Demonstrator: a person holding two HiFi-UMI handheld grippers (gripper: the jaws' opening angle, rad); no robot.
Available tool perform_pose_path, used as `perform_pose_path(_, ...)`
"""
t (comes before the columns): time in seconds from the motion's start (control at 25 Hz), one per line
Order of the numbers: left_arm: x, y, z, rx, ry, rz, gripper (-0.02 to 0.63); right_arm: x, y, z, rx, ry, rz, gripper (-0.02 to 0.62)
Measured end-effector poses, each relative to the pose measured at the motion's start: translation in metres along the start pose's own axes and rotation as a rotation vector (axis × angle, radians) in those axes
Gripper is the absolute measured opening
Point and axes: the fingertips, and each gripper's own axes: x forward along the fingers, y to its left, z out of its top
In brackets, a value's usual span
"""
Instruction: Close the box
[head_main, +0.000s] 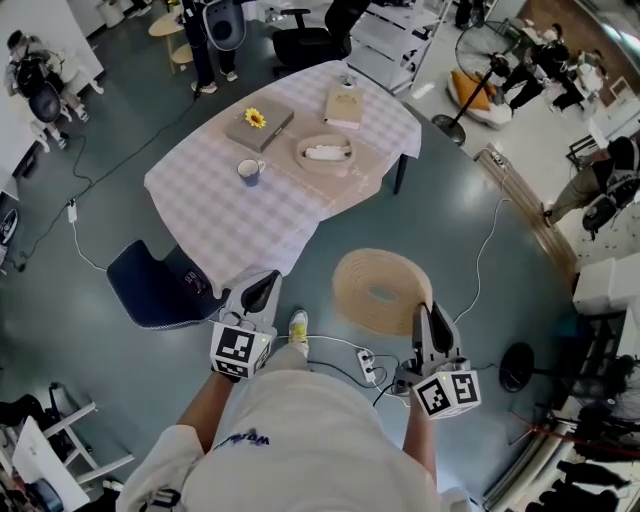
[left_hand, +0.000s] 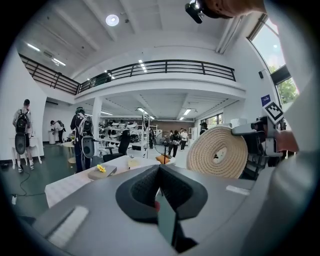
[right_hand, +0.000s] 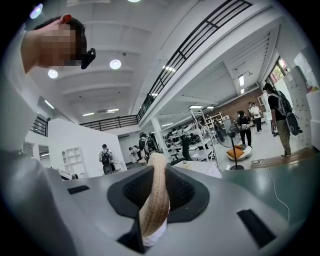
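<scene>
The round woven box (head_main: 325, 152) sits open on the checked table (head_main: 210, 210), with something white inside. Its woven lid (head_main: 362, 278) hangs over the floor short of the table, held on edge by my right gripper (head_main: 424, 318). In the right gripper view the lid's rim (right_hand: 156, 200) runs between the jaws of the right gripper (right_hand: 155, 185), which are shut on it. My left gripper (head_main: 262, 290) points at the table's near corner, with its jaws closed together on nothing. From the left gripper (left_hand: 159, 172) the lid (left_hand: 220, 152) shows at the right.
The table also holds a grey flat box with a yellow flower (head_main: 258, 126), a mug (head_main: 249, 171) and a tan box (head_main: 344, 104). A navy chair (head_main: 155, 285) stands at the table's near left. A power strip (head_main: 368, 366) and cables lie on the floor. People stand beyond.
</scene>
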Motion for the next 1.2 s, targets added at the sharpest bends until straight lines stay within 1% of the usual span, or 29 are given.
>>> perform_pose_path(0.28,0.034,0.058,0.014,-0.020,-0.030,0.025,0.002,0.059,0.003,0.025,0.003,-0.027,0.003,0.075)
perform_pose_path(0.48,0.058,0.086,0.012,-0.031,-0.058,0.035,0.002,0.103,-0.001,0.035,-0.014,-0.030,-0.007,0.075)
perform_pose_path(0.64,0.066,0.111,0.021,-0.058,-0.075,0.039,0.002,0.139,0.010,0.047,-0.019,-0.024,0.006,0.075)
perform_pose_path(0.84,0.073,0.136,0.011,-0.075,-0.058,0.049,0.002,0.168,0.024,0.041,-0.047,0.005,0.023,0.075)
perform_pose_path(1.08,0.095,0.150,0.003,-0.090,-0.031,0.031,0.002,0.192,0.011,0.031,-0.024,0.027,-0.008,0.075)
perform_pose_path(1.2,0.107,0.159,0.001,-0.087,-0.017,0.036,0.002,0.206,0.003,0.030,-0.012,0.038,-0.018,0.075)
